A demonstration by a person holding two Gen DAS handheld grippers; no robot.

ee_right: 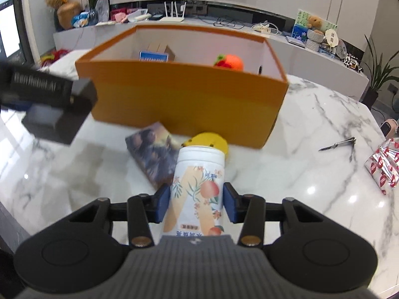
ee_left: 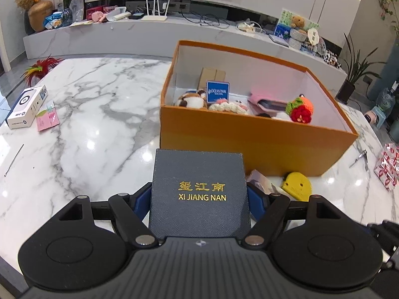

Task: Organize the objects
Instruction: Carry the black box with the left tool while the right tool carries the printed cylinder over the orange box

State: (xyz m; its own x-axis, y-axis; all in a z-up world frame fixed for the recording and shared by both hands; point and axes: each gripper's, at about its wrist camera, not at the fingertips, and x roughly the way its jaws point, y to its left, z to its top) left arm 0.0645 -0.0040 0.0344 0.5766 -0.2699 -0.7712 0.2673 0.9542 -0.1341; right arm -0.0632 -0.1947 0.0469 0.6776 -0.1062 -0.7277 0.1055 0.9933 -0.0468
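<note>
Two grippers are working over the marble counter (ee_left: 99,94), each one carrying one item. The left gripper (ee_left: 199,196) is pinching a dark blue box (ee_left: 199,194) lettered XI JIANG NAN between its jaws, held near the front wall of the orange box (ee_left: 249,144). The right gripper (ee_right: 197,204) is squeezing one white can (ee_right: 197,189) printed with peaches, its jaws pressed on both sides of it, with the can's top pointing toward the orange box.

The orange box is standing open, one only, its near wall facing both cameras and its rim unobstructed from above. Inside it are lying one blue card (ee_left: 217,92), one tan carton (ee_left: 212,76), one pink pouch (ee_left: 266,99), one orange-and-red knitted toy (ee_left: 300,109) and at least two plush toys (ee_left: 192,99). Just before its front wall are sitting one picture-covered box (ee_right: 152,154) and one yellow item (ee_right: 212,142), narrowing the gap there.

Left of the orange box the counter is lying broad and bare up to one white package (ee_left: 26,107) and one pink packet (ee_left: 47,120) near its curved edge. On the right are resting one nail clipper (ee_right: 341,144) and one red-patterned wrapped parcel (ee_right: 385,167) by the rim
</note>
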